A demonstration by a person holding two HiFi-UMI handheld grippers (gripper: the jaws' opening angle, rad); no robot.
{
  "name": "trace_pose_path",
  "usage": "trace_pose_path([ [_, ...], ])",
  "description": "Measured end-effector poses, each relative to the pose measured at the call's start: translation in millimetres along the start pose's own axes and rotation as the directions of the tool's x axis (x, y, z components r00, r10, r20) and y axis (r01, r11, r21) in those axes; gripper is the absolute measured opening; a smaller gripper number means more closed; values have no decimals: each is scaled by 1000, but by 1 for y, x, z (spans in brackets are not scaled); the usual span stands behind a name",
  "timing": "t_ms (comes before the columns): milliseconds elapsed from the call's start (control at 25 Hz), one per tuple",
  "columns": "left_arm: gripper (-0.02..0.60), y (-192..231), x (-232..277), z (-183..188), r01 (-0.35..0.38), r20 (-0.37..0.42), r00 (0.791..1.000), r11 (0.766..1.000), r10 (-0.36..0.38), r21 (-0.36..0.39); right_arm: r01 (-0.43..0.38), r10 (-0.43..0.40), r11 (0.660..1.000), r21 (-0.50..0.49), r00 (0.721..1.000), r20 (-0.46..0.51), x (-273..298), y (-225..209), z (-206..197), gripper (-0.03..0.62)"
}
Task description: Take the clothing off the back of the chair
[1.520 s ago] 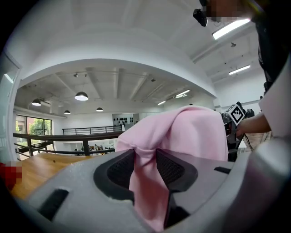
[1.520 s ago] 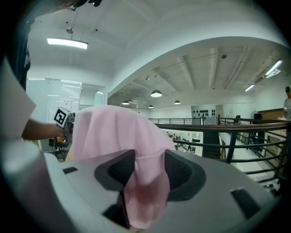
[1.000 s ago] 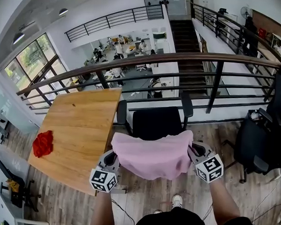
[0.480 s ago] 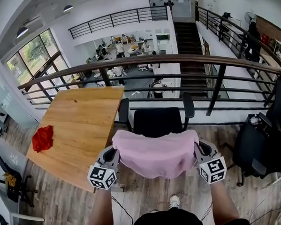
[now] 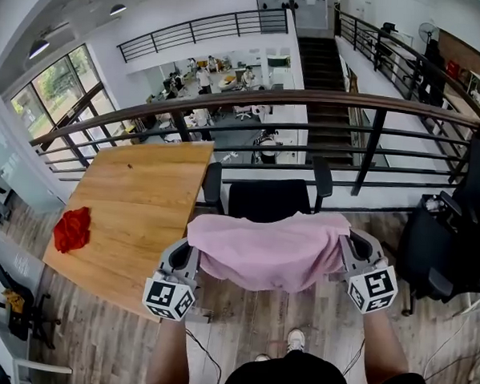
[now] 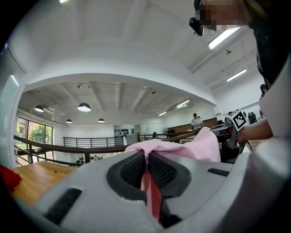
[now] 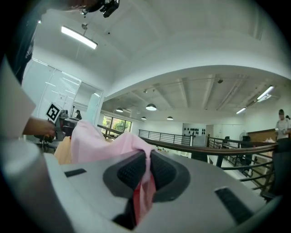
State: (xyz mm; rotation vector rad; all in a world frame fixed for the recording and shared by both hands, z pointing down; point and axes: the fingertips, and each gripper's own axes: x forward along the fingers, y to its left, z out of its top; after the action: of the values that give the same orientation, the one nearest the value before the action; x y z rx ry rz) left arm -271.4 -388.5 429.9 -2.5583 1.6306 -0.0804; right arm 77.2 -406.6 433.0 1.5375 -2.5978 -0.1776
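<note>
Both my claws, having just been closing, are pinching the pink clothing (image 5: 269,249): left gripper (image 5: 190,250) at its nine o'clock end, right gripper (image 5: 346,246) at three o'clock, just six o'clock of the black chair (image 5: 268,201).

One pink garment (image 5: 269,245), two grippers, namely the left gripper (image 5: 190,247) and the right gripper (image 5: 351,244), one wooden table (image 5: 143,198), one red cloth (image 5: 71,229), one railing (image 5: 309,98) and two black chairs, a middle chair (image 5: 268,201) and a right-hand chair (image 5: 442,246), are counted here.
</note>
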Motion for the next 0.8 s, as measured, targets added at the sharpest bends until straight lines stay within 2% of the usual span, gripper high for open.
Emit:
trace_pose_path([
  [440,25,-18,-37,58,12,121,993,999,-17,41,21,-17,999,-30,990,140,-44,21,66,29],
  [800,25,-38,-83,93,20,191,981,997,-33,70,36,-27,999,-35,974,226,-91,47,101,29],
])
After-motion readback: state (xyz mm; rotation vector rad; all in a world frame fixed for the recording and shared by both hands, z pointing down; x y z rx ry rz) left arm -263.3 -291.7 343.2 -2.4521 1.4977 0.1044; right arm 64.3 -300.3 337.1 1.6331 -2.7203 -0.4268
